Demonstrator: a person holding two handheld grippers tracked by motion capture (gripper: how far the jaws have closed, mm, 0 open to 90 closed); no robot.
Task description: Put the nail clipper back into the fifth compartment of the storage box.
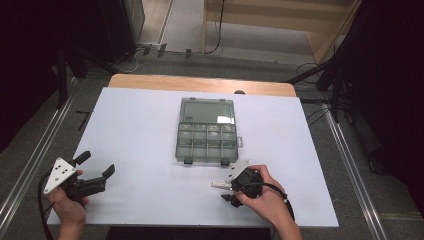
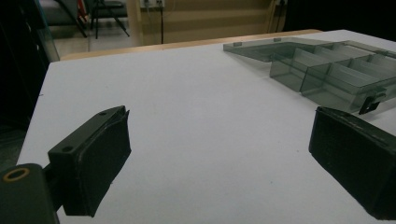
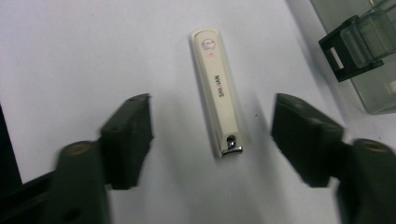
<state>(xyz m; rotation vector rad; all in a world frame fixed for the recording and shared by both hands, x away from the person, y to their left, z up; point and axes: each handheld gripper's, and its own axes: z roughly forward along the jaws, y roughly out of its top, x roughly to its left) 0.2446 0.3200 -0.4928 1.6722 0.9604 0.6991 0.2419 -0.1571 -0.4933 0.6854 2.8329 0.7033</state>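
Lab-like recording room: white-topped table (image 1: pixel 140 130), metal floor rails (image 1: pixel 30 165), loose cables (image 1: pixel 220 30), dark surroundings.

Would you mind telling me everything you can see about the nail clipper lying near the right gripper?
The nail clipper is slim and cream-white, with a small round emblem and red lettering printed along its top lever, and a shiny metal pin and cutting edge at the end nearest the camera. It lies flat and closed on the white table, just in front of the organiser box without touching it. The right gripper stands over it, jaws open on either side, not touching it.
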